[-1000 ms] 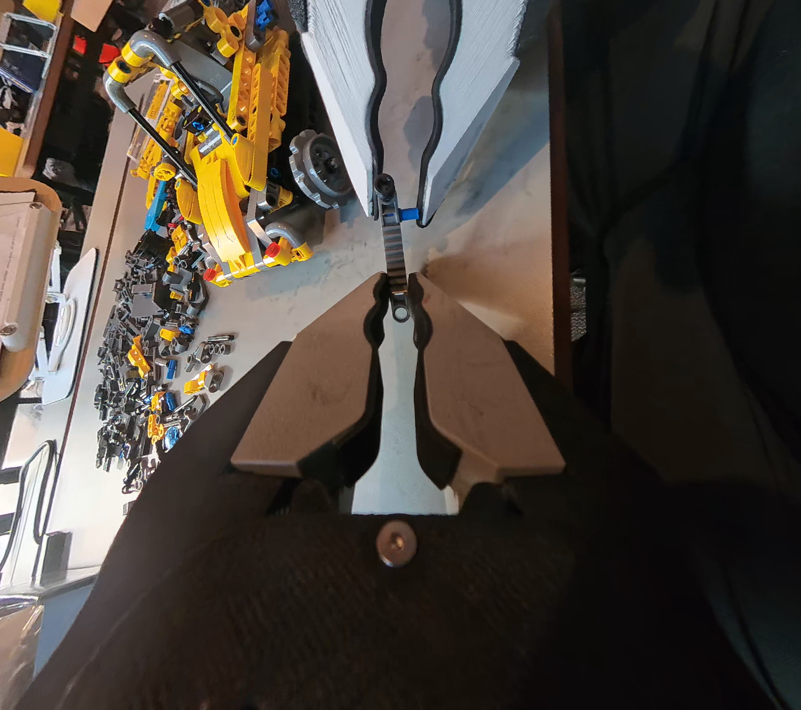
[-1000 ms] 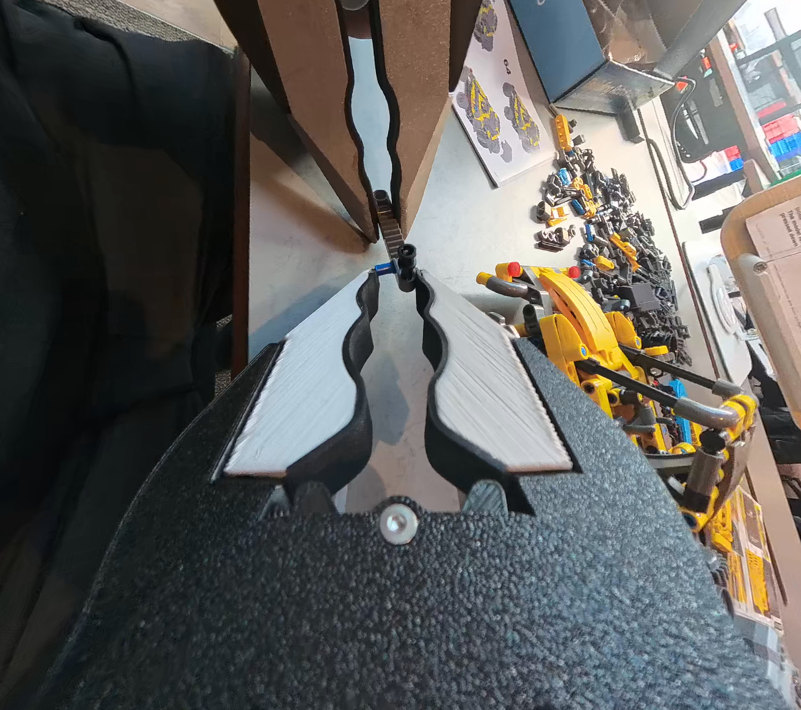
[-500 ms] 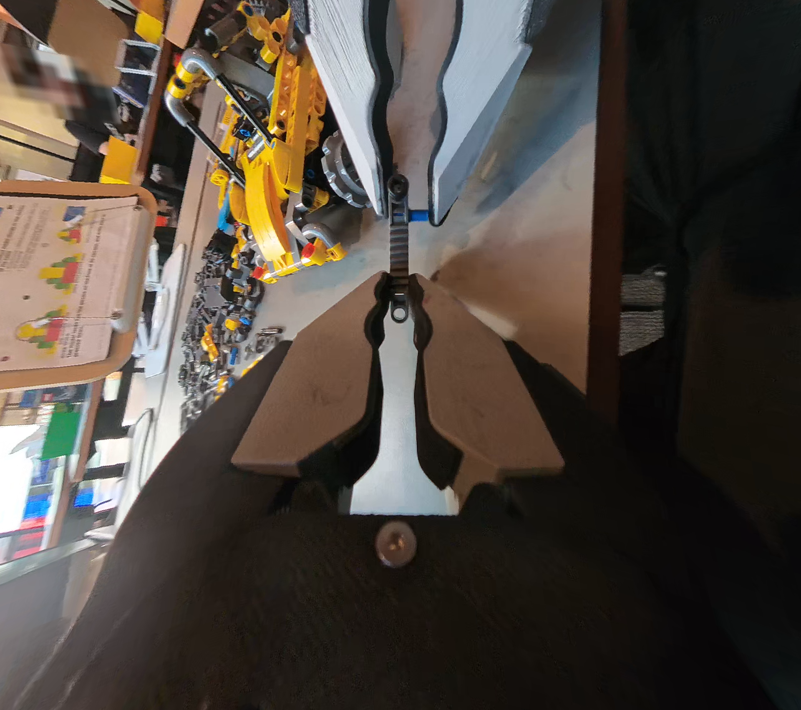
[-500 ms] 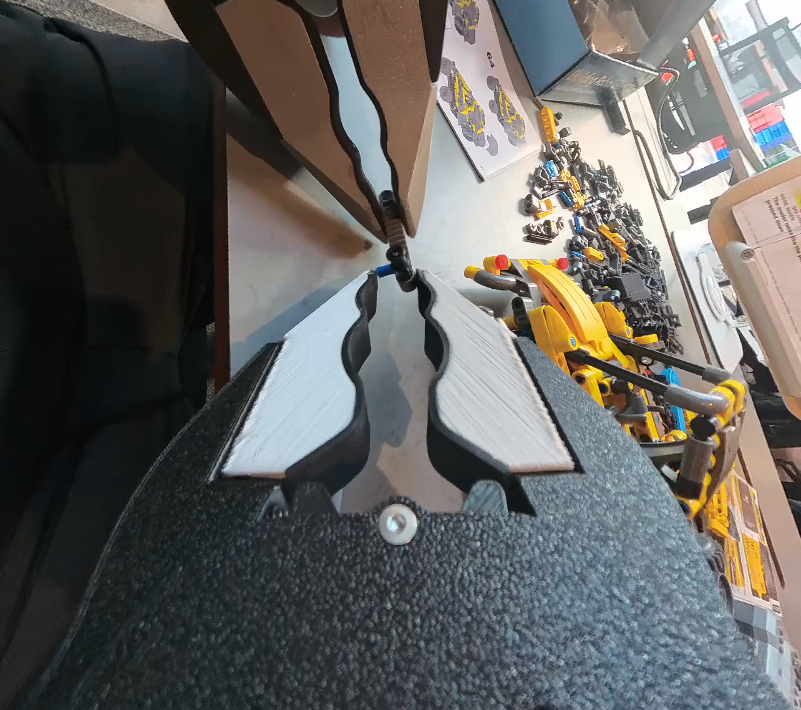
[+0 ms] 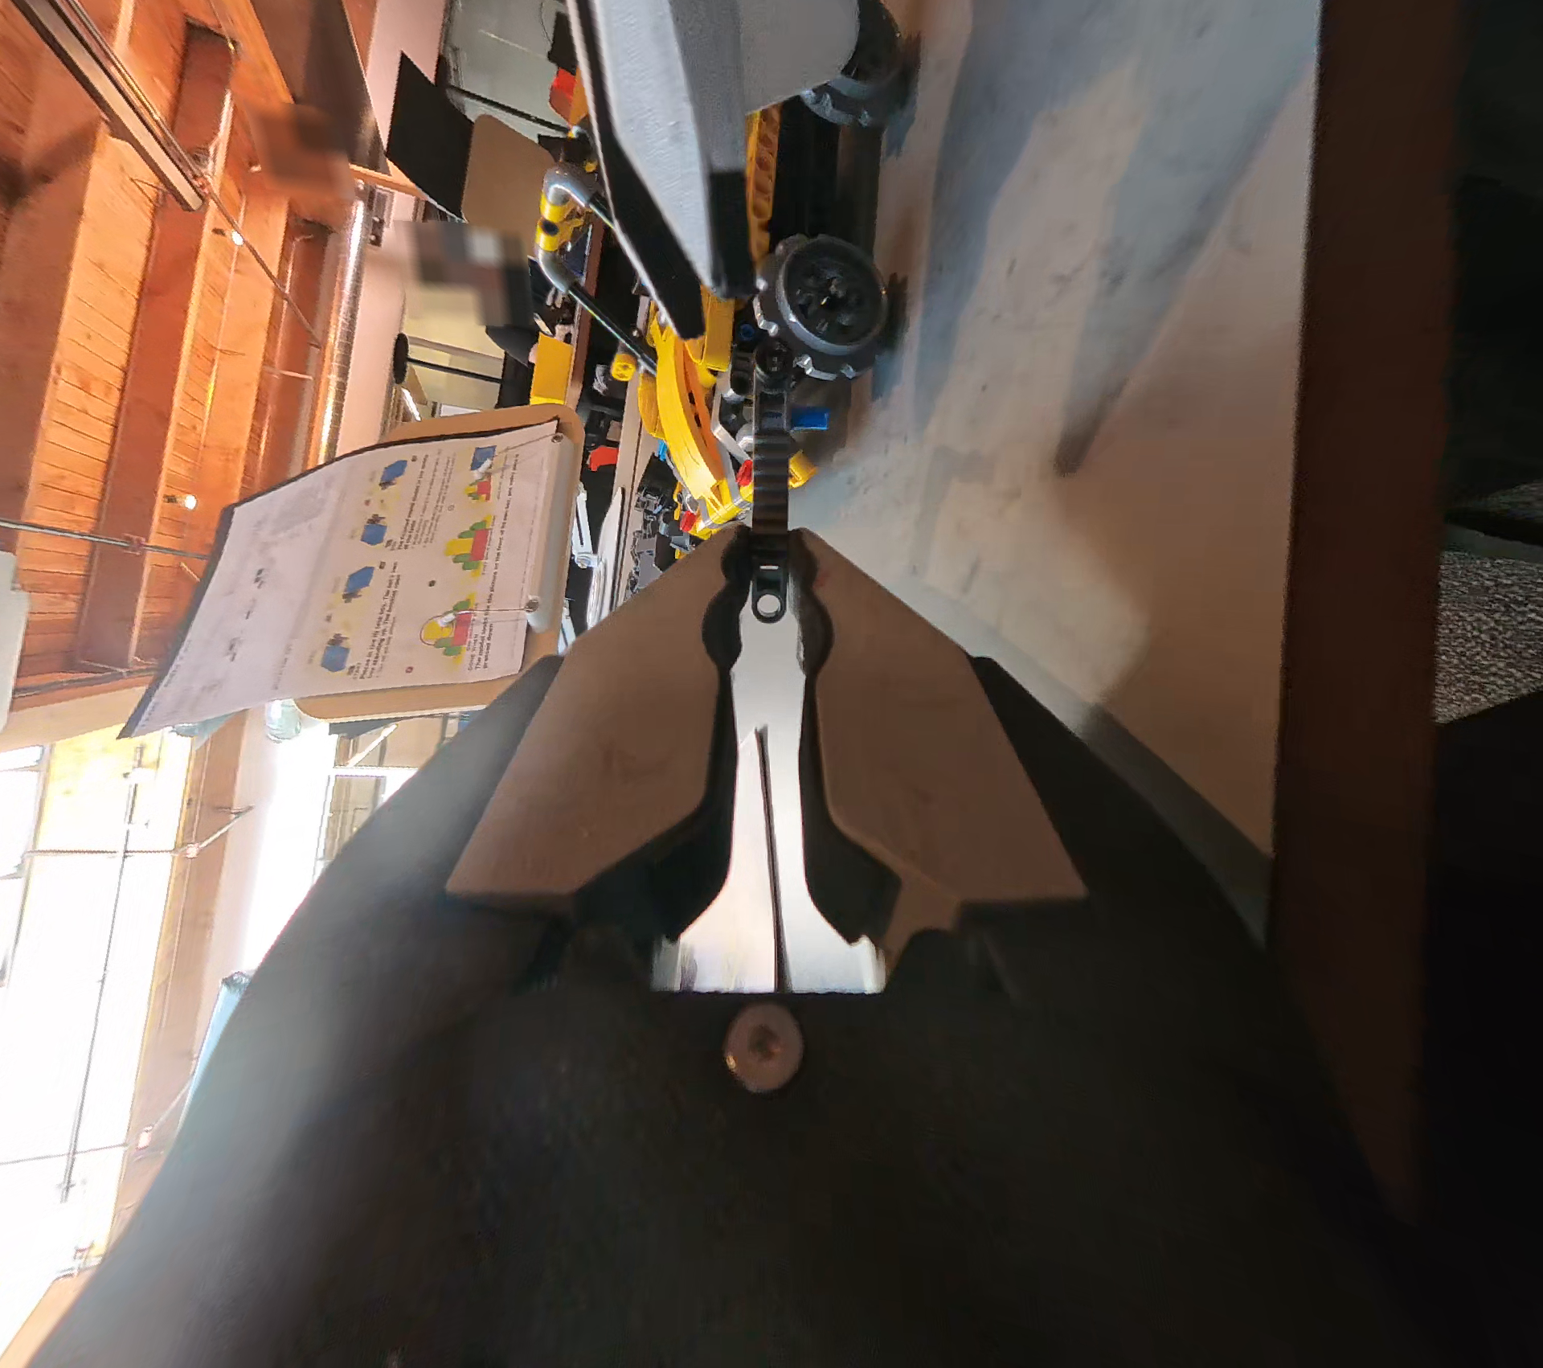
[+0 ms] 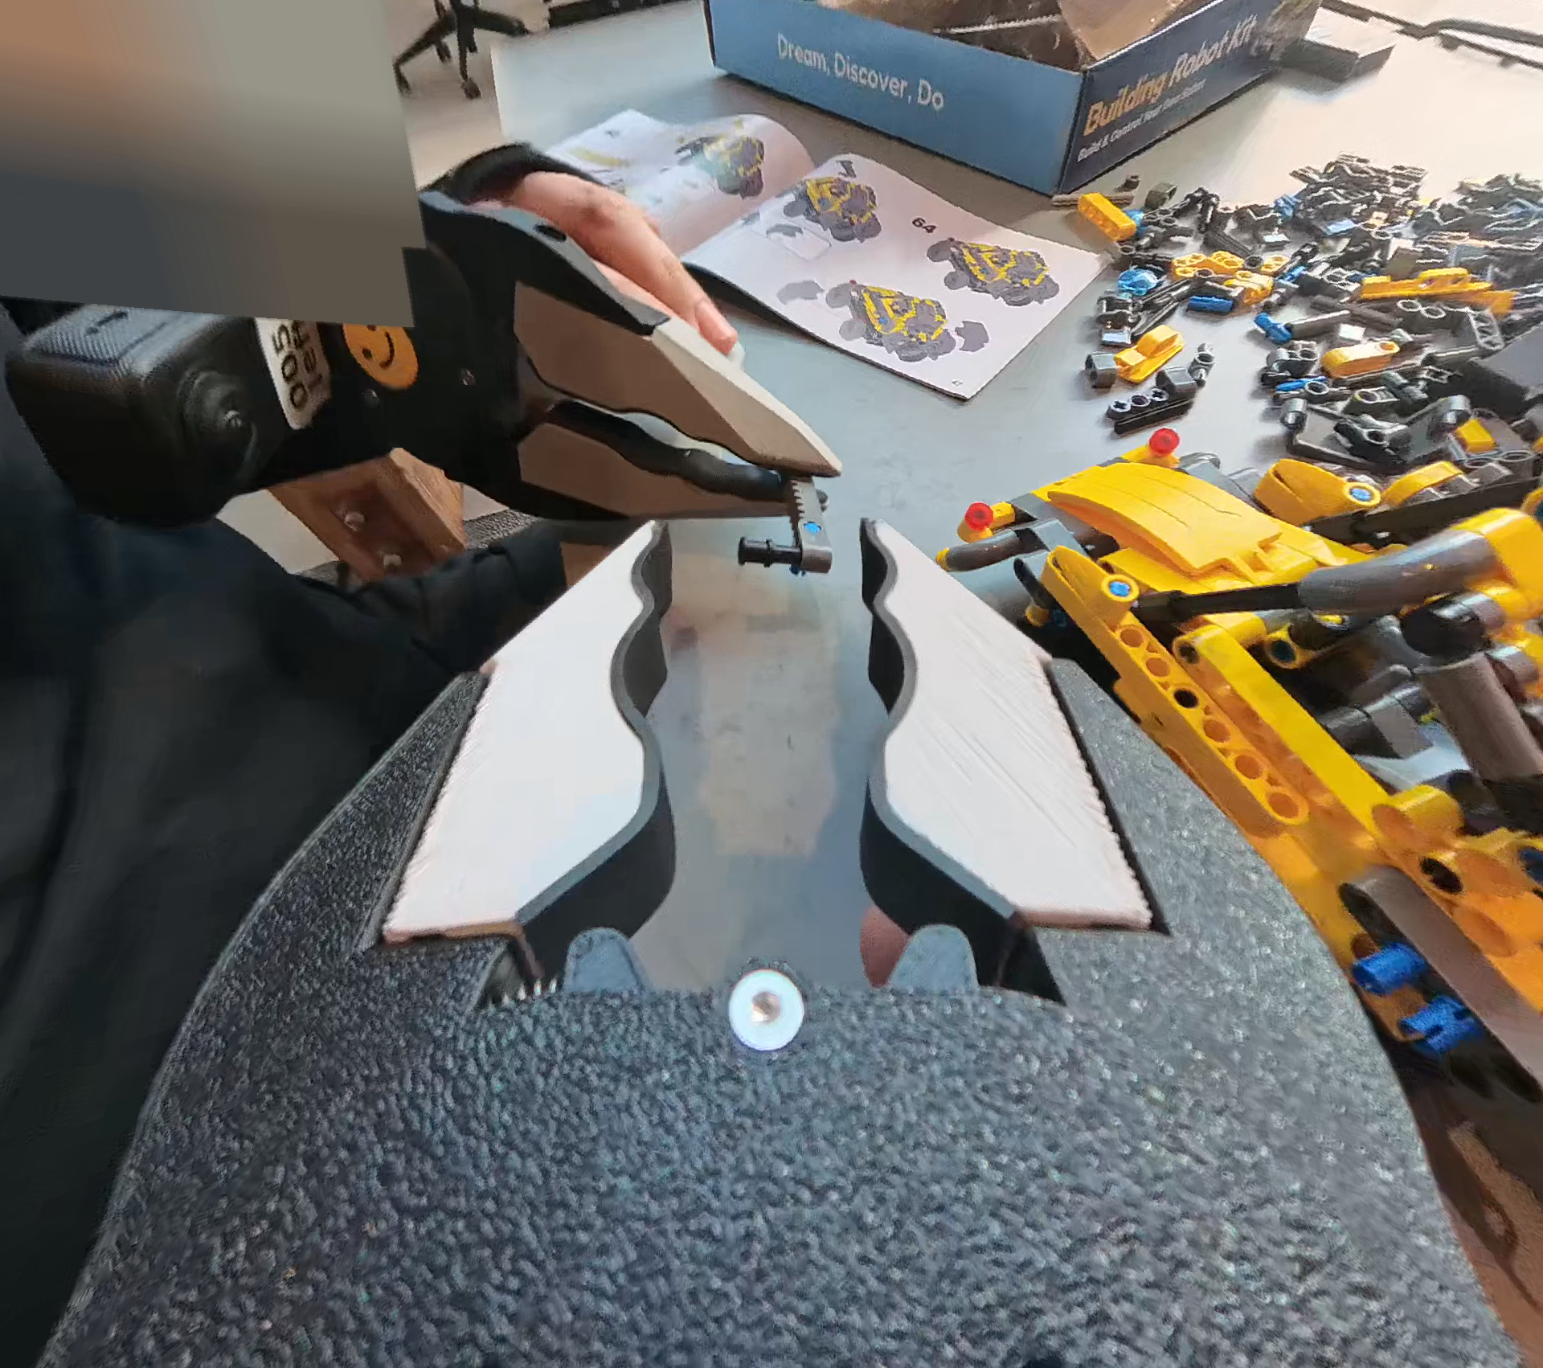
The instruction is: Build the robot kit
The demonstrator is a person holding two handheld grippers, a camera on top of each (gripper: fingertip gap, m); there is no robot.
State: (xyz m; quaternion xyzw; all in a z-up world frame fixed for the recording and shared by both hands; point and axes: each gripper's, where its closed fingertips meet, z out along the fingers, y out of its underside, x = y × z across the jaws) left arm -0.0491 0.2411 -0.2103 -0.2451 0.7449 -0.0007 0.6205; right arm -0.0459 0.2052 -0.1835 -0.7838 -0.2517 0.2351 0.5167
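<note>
My left gripper (image 5: 768, 535) is shut on one end of a black toothed rack piece (image 5: 770, 476). The piece sticks out past the tips and carries a blue pin (image 5: 808, 419) near its far end. In the right wrist view the left gripper (image 6: 801, 484) comes in from the left and holds the rack piece (image 6: 806, 514) just ahead of my right gripper (image 6: 761, 535). A black connector (image 6: 781, 555) hangs off the rack's free end. My right gripper is open and empty, its tips either side of that end without touching it. A partly built yellow model (image 6: 1252, 618) stands to the right.
Several loose parts (image 6: 1336, 309) lie at the far right beyond the model. An open instruction booklet (image 6: 877, 267) and a blue box (image 6: 1002, 67) lie farther back. A person's hand (image 6: 618, 242) rests on the left gripper. The table's brown edge (image 5: 1369, 493) runs close by. Across from one pair of fingers to the other is roughly 5 centimetres.
My right gripper has opened, let go of the rack's far end and drawn back. The left gripper keeps its hold and has turned with the piece. Both views have swung.
</note>
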